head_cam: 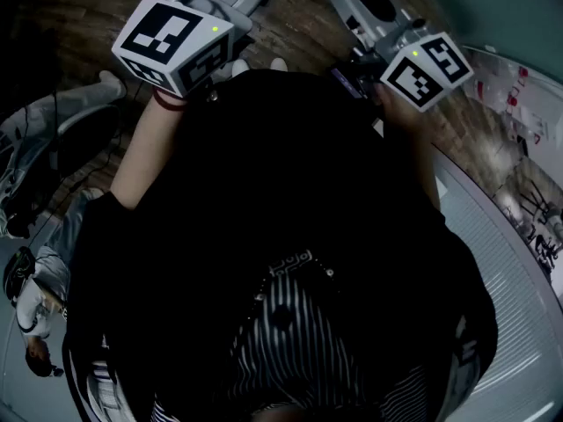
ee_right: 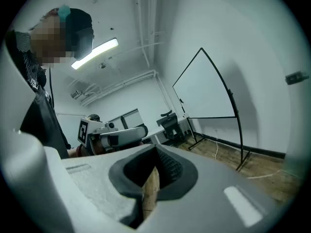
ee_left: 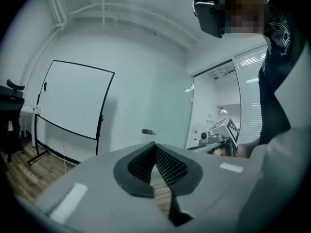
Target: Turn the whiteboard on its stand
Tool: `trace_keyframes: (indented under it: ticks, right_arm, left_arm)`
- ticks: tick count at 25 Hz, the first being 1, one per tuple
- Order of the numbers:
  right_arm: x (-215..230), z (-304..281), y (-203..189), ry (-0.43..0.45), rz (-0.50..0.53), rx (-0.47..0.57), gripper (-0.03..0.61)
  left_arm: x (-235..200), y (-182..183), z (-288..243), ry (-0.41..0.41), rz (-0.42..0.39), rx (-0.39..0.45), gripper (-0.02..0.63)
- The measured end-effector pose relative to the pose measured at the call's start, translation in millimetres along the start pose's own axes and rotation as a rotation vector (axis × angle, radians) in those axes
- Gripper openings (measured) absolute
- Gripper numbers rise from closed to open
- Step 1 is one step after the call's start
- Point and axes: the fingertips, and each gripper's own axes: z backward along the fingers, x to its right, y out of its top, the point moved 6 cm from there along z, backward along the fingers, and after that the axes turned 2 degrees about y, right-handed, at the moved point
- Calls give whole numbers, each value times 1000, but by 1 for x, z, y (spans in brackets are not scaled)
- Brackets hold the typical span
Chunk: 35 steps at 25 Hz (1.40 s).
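The whiteboard (ee_left: 73, 103), white with a thin black frame, stands on its black stand (ee_left: 38, 154) against the far wall, several steps away. In the right gripper view the whiteboard (ee_right: 206, 93) shows edge-on at the right. My left gripper (ee_left: 155, 143) is shut with nothing in it, held in the air and pointing towards the board. My right gripper (ee_right: 155, 147) is also shut and empty. In the head view both are held up in front of my chest, with the left marker cube (head_cam: 176, 38) and the right marker cube (head_cam: 428, 69) showing. Neither gripper touches the board.
A black office chair (ee_left: 10, 111) and a desk stand left of the board. A glass door (ee_left: 170, 108) is to its right. A cable (ee_right: 221, 152) lies on the wooden floor. Another person (head_cam: 35, 301) is at my left, and white blinds (head_cam: 515, 271) are at my right.
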Motion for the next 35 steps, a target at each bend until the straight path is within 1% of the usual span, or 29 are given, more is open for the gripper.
trace_keyframes:
  ticks: [6,9,12,14,18,24,31,35]
  right_arm:
    - [-4,-6,2,11,20,-5,2]
    - [-8,-10,2,3,79,-19,2]
    - [-16,-16,1,62,126,-36,2]
    - [-16,-19,-1,79,117,-42,2]
    - [-12,-19,-9,70,88,-68,2]
    - [-12,-18,-16,70,52,-79,2]
    - [-1,-18,-25,81,-4,-104,2]
    - [-1,-15,-29,73,-24,-107,2]
  left_arm:
    - [-1,0,-1,16,-8,-5,-5]
    - [-3,-1,1,39,0,-6,-5]
    - [-6,0,2,57,25,15,-6]
    - [-6,1,3,59,21,20,-6]
    - [-5,-1,3,66,20,21,-6]
    - [1,-11,8,39,17,-18,-6]
    - [4,-20,26,74,35,-61,-6]
    - [11,-22,32,44,51,-68,-3]
